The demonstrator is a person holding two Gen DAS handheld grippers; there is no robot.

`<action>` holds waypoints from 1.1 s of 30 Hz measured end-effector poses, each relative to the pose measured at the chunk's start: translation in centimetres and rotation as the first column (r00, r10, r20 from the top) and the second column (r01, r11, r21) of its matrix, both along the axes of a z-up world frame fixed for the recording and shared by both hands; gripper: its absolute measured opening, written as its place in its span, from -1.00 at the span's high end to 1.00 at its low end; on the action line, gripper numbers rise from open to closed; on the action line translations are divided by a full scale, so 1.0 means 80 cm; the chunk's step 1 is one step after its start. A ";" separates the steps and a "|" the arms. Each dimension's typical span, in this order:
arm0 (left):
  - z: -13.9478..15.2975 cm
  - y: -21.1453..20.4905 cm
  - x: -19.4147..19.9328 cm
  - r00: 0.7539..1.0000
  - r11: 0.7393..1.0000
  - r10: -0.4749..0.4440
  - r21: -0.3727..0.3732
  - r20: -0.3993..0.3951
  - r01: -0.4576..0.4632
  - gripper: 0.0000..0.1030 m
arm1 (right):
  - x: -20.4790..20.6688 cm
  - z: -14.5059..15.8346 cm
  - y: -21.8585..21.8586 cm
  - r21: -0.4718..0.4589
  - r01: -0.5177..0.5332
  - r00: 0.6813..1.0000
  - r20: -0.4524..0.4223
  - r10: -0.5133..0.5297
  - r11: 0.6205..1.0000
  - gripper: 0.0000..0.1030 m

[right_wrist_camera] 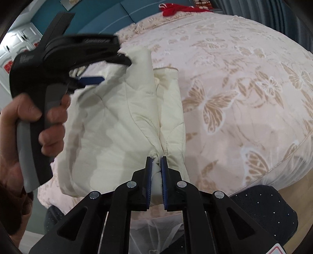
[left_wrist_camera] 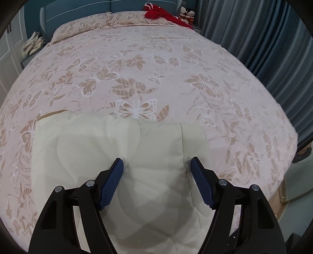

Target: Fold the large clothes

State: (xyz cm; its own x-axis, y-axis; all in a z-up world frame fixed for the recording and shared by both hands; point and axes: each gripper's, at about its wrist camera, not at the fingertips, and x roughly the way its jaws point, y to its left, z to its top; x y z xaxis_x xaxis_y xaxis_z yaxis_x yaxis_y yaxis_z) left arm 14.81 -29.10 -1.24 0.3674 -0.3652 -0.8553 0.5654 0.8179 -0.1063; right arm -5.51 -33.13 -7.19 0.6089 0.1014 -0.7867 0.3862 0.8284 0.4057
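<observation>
- Cream quilted jacket (left_wrist_camera: 121, 166) lying folded on the butterfly-print bedspread (left_wrist_camera: 156, 68), near the foot edge.
- Left gripper (left_wrist_camera: 157, 163) spread wide over the jacket, blue pads (left_wrist_camera: 114, 183) apart, nothing pinched.
- Right gripper (right_wrist_camera: 156, 162) pressed together on a bunched fold at the jacket's near edge.
- Hand (right_wrist_camera: 29, 127) wrapped round the left tool's handle.
- Red garment (left_wrist_camera: 162, 14) up by the pillows (left_wrist_camera: 93, 24).

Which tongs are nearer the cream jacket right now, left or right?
Right. The right tongs are shut on a bunched edge of the jacket. The left tongs are open over it, gripping nothing.
</observation>
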 end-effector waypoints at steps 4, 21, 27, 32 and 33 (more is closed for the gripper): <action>-0.024 -0.018 0.013 1.000 0.999 0.003 0.036 -0.014 -0.003 -0.35 | 0.004 -0.013 0.001 0.007 -0.009 1.000 -0.028 0.009 1.000 0.85; -0.092 -0.043 0.035 0.999 0.994 -0.020 0.110 0.035 0.016 -0.38 | 0.023 -0.048 -0.017 0.091 -0.021 0.998 -0.057 0.026 0.996 0.83; -0.103 -0.049 0.038 0.997 0.992 -0.029 0.127 0.070 0.020 -0.40 | 0.027 -0.053 -0.017 0.089 -0.028 0.997 -0.066 0.034 0.996 0.83; -0.108 -0.051 0.041 0.997 0.992 -0.029 0.127 0.076 0.019 -0.42 | 0.029 -0.056 -0.020 0.086 -0.033 0.997 -0.073 0.039 0.996 0.82; -0.109 -0.051 0.042 0.997 0.992 -0.029 0.128 0.077 0.019 -0.42 | 0.030 -0.057 -0.020 0.087 -0.033 0.996 -0.074 0.039 0.996 0.82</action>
State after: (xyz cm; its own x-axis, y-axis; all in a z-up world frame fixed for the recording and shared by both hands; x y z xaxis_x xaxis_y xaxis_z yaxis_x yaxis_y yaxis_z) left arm 18.14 -33.17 -9.95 0.4279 -0.2648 -0.8642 0.5877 0.8079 0.0434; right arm -3.13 -34.71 -11.72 0.5424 0.1908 -0.8182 0.3891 0.8060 0.4460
